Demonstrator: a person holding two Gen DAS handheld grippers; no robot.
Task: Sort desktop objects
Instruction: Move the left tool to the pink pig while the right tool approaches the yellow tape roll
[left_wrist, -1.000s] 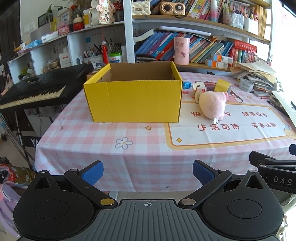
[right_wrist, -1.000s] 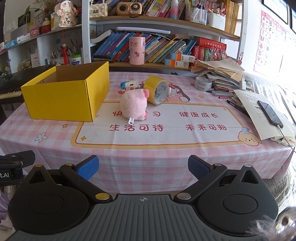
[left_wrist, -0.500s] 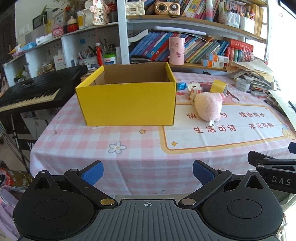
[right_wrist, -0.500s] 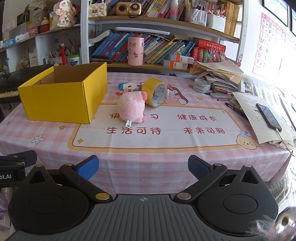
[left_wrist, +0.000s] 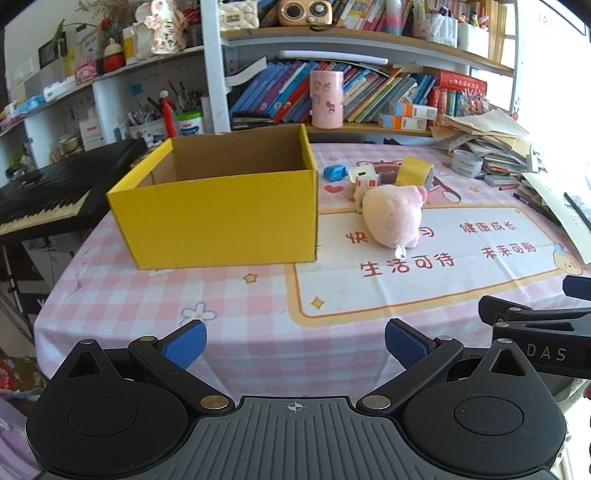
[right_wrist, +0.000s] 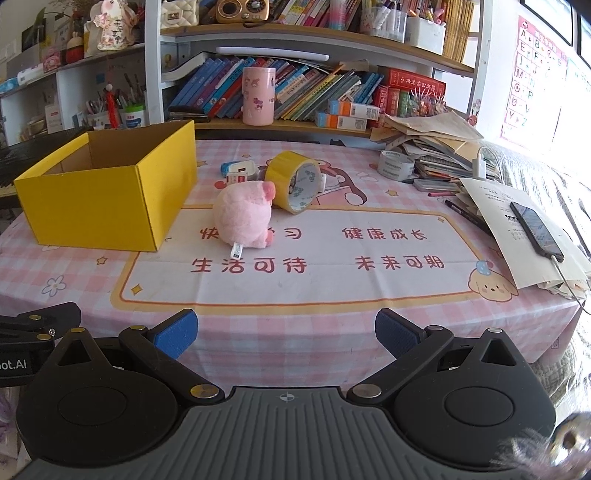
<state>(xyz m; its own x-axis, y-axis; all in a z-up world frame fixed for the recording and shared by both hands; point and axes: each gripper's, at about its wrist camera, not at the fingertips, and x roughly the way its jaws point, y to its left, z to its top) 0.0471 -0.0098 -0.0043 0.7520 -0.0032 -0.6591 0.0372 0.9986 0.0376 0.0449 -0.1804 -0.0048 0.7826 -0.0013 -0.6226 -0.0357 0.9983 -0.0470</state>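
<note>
So I'm holding both tongs back off the near edge of the table, my left gripper (left_wrist: 293, 339) and right gripper (right_wrist: 284, 330) both spread wide and carrying nothing, so I'm reckoning this is the very start, just lining up the first pick. Nearest thing out on the checked tablecloth (right_wrist: 258, 332) is the pink plush pig (right_wrist: 243, 218), lying on the printed mat just right of the yellow box (left_wrist: 218, 206), with its tag pointing my way. The box is sitting open and, as far as I'm seeing into it, nothing's inside yet. Right behind the pig, the yellow tape roll (right_wrist: 295, 181) is standing on edge, and a few small bits, a blue thing (left_wrist: 335, 172) and some white blocks (left_wrist: 364, 182), are sitting beside it. Next move I'm thinking: reaching the right tongs forward over the mat, squeezing the soft pig around its middle, then lifting it left over the box wall.
</note>
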